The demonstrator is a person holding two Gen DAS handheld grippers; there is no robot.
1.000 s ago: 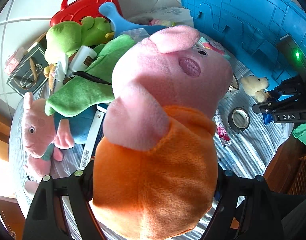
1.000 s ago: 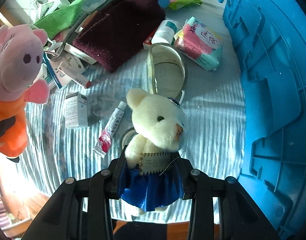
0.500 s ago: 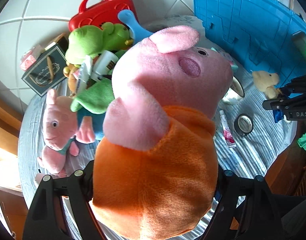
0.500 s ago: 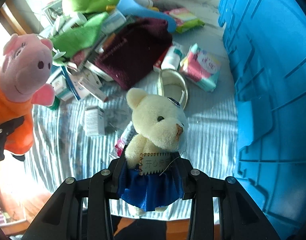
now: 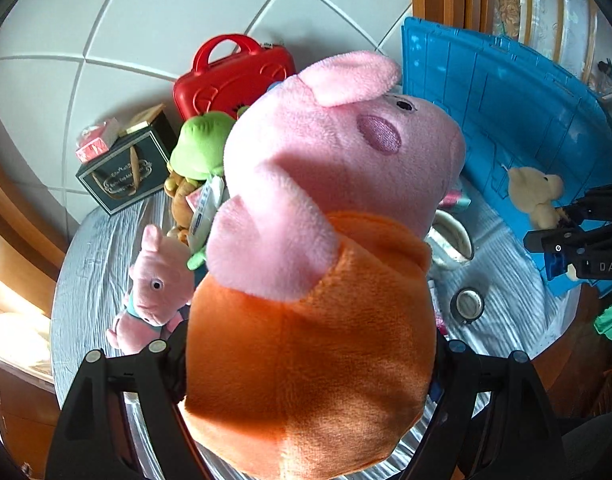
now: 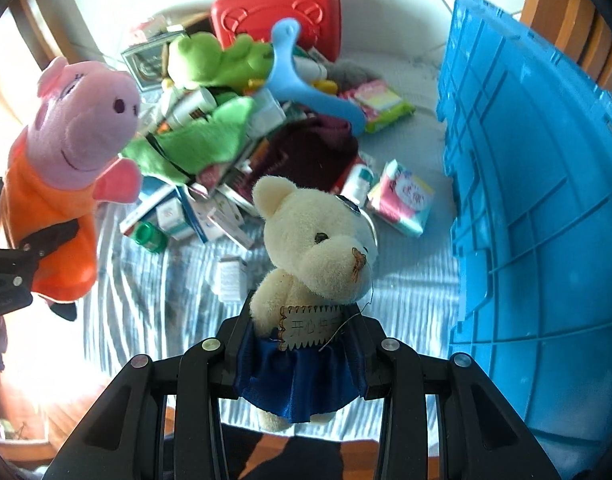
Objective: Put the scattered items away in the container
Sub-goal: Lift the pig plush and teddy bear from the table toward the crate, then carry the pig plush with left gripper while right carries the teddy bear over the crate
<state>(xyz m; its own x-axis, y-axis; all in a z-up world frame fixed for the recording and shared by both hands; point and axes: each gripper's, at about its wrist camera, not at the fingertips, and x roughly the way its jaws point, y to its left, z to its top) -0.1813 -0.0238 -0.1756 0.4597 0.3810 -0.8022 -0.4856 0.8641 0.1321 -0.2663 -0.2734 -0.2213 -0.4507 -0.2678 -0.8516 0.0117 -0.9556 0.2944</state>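
A big pink pig plush in an orange dress (image 5: 313,264) fills the left wrist view, with my left gripper (image 5: 306,364) shut on its orange body, well above the table. The same pig (image 6: 62,184) hangs at the left of the right wrist view. My right gripper (image 6: 302,356) is shut on a small cream teddy bear in a blue satin skirt (image 6: 313,248), also lifted, and the bear (image 5: 537,196) shows at the right in the left wrist view. The blue plastic crate (image 6: 545,200) stands right beside the bear, its ribbed wall (image 5: 505,92) facing me.
On the striped tablecloth (image 6: 154,312) lies a heap: red toy case (image 6: 278,12), green frog plush (image 6: 222,60), blue plastic piece (image 6: 306,88), maroon cloth (image 6: 313,156), tissue packs (image 6: 401,196), small boxes. A smaller pink pig (image 5: 154,292), a dark gift box (image 5: 122,172) and a tape roll (image 5: 467,306) lie there too.
Both grippers have risen with their plush toys; the table and its heap look smaller and farther below, and more of the tiled wall and crate top has come into view.
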